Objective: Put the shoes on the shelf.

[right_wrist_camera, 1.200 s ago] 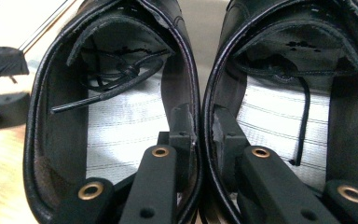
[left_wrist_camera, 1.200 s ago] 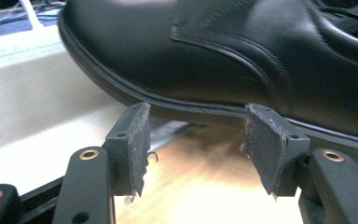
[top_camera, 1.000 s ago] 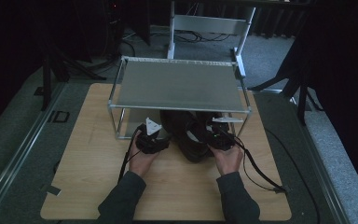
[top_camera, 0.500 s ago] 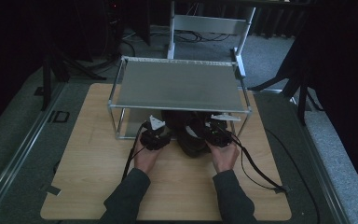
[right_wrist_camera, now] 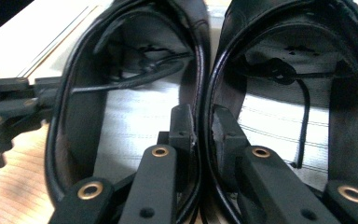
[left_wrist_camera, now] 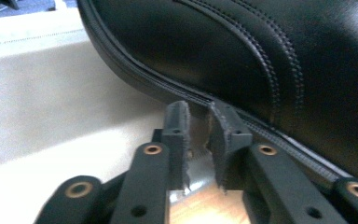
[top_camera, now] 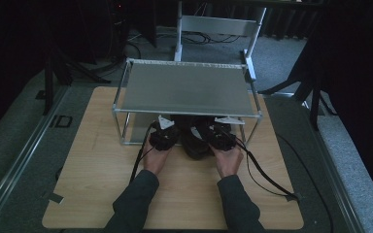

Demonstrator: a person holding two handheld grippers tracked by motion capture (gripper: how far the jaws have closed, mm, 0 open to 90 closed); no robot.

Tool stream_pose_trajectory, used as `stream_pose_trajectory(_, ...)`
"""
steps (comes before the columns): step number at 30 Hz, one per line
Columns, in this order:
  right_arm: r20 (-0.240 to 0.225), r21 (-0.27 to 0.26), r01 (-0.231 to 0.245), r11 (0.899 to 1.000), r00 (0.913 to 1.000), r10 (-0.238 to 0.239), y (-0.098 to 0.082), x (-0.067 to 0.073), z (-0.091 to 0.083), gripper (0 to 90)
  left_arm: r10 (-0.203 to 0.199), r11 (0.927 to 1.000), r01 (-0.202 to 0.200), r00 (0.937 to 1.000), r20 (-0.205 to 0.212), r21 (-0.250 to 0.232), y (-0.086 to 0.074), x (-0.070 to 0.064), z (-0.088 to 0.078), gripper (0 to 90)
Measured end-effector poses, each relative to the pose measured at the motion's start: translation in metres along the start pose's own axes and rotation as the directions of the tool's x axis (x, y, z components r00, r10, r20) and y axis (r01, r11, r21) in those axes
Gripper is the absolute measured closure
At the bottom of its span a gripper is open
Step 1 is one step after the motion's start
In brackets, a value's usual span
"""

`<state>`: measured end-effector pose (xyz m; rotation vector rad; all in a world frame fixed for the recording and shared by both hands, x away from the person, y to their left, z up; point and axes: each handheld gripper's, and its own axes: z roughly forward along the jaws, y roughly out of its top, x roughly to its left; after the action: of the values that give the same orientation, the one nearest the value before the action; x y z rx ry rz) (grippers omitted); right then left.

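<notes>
Your left tool (left_wrist_camera: 198,123) has just been closing, narrow at the left shoe's (left_wrist_camera: 242,51) sole edge; your right tool (right_wrist_camera: 200,123) pinches both shoes' (right_wrist_camera: 203,84) adjoining collars, center frame.

Both forearms come in from the near edge in dark sleeves, angled slightly inward, hands low and side by side. The left hand (top_camera: 155,158) holds the left claw (left_wrist_camera: 199,122), pointed away from the person; its jaws have just been closing and now stand nearly together, with only a thin gap between the pads. The right hand (top_camera: 227,159) holds the right claw (right_wrist_camera: 201,122) level with it, jaws drawn close. A cable trails back from each claw past the wrist.
</notes>
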<state>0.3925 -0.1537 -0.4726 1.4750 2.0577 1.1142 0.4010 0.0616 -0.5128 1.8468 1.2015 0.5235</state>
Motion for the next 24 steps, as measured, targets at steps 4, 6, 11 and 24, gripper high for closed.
stream_pose_trajectory(4, 0.004, -0.014, 0.01, 1.0, 0.9999, -0.01, -0.002, 0.002, 0.005, 80.4, -0.02, 0.9997, 0.019, 0.9996, -0.021, -0.017, 0.001, -0.002, 0.009, 86.6)
stream_pose_trajectory(6, 0.012, -0.025, 0.002, 1.0, 0.9999, -0.002, -0.003, 0.002, 0.007, 80.5, -0.042, 0.9988, 0.041, 0.9985, -0.035, -0.026, 0.002, -0.005, 0.013, 87.7)
stream_pose_trajectory(11, 0.044, -0.053, -0.002, 0.999, 0.999, 0.004, -0.001, -0.001, 0.012, 80.4, -0.044, 0.9986, 0.042, 0.9968, -0.067, -0.033, 0.007, -0.009, 0.023, 89.9)
stream_pose_trajectory(24, 0.07, -0.098, -0.001, 0.995, 0.9975, 0.007, -0.002, -0.003, 0.026, 80.4, -0.025, 0.9989, 0.02, 0.9922, -0.122, -0.042, 0.015, -0.008, 0.041, 90.0)
